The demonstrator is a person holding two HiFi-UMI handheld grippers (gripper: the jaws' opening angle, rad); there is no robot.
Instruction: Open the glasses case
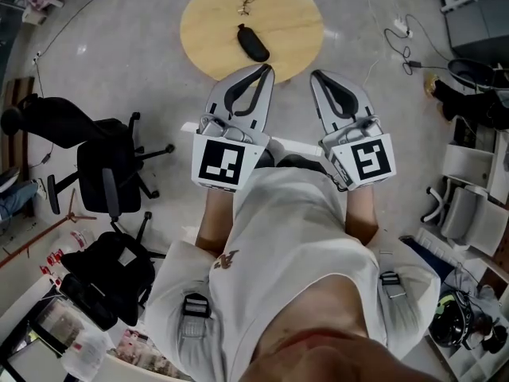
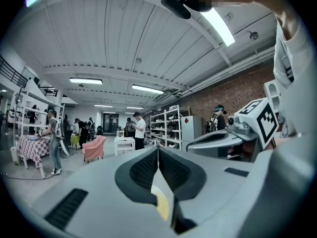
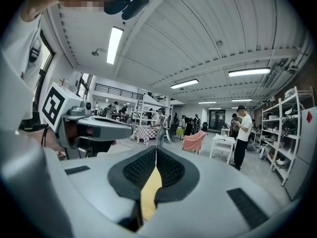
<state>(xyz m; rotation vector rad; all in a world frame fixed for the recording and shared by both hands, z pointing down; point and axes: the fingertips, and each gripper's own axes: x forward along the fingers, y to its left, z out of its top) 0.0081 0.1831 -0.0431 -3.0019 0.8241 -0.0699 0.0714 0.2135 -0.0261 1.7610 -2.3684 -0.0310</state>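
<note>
Though closed, left tongs (image 1: 266, 68), right tongs (image 1: 316, 75) seemingly near glasses case (image 1: 253, 43)

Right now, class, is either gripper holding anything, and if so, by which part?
Nothing is held. The left gripper and the right gripper are both shut with nothing between the jaws; the glasses case lies apart on the round table.

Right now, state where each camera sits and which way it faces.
Head view: on the person's head, facing steeply down at the round table, glasses case, left gripper and right gripper; white shirt shows.
Left gripper view: on the left gripper, facing level across the room; its shut jaws and the right gripper show.
Right gripper view: on the right gripper, facing likewise; shut jaws and the left gripper show.
Shared: both gripper views show the pink chair.
</note>
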